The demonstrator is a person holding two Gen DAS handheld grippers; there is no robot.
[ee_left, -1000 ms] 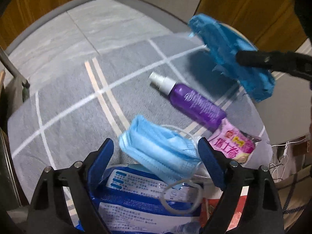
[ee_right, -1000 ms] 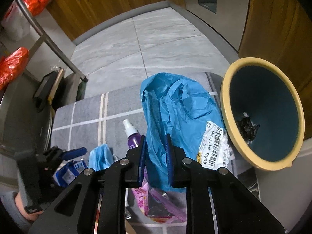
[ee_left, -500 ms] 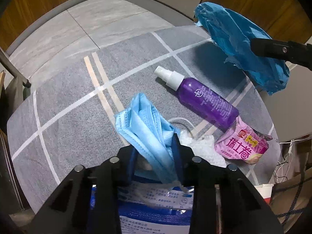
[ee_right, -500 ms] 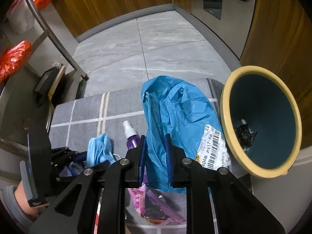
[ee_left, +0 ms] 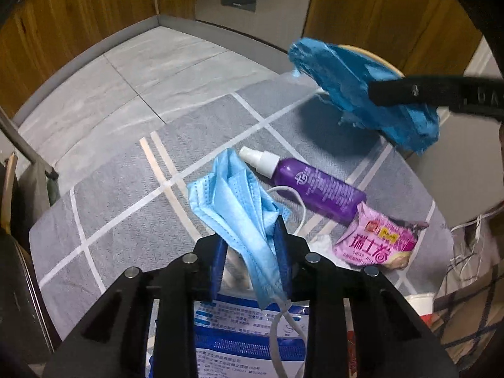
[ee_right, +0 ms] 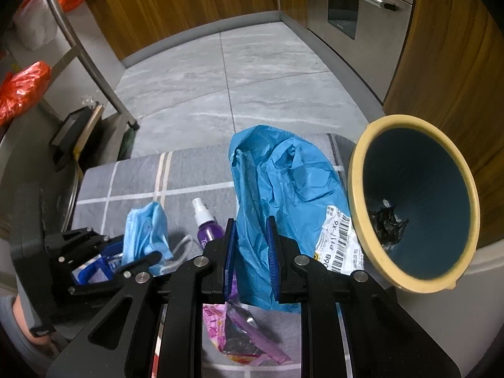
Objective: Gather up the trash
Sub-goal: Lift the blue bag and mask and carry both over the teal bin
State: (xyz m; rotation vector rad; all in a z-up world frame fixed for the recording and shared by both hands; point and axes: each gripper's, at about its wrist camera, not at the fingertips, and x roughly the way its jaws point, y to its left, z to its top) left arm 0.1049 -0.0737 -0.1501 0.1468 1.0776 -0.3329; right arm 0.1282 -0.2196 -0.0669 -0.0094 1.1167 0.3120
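A light blue face mask (ee_left: 233, 195) hangs lifted between the pads of my left gripper (ee_left: 250, 236), whose jaws are closing on it; its ear loop dangles over a blue-and-white packet (ee_left: 236, 330). The right wrist view shows the mask (ee_right: 145, 230) too. My right gripper (ee_right: 251, 223) is shut on a crumpled blue plastic bag (ee_right: 283, 182) with a barcode label, held beside the yellow-rimmed bin (ee_right: 356, 173). On the rug lie a purple spray bottle (ee_left: 321, 192) and a pink snack wrapper (ee_left: 378, 242).
A grey rug with pale lines (ee_left: 126, 189) covers the tiled floor. A metal rack leg (ee_right: 94, 63) and red bags (ee_right: 25, 88) stand at left. Wooden cabinets and an oven (ee_right: 346, 6) line the back. White tissue (ee_left: 321, 241) and cables (ee_left: 466, 245) lie at right.
My left gripper went from wide open around the mask to closed on it and lifted it off the packet. The right gripper kept its hold on the blue bag.
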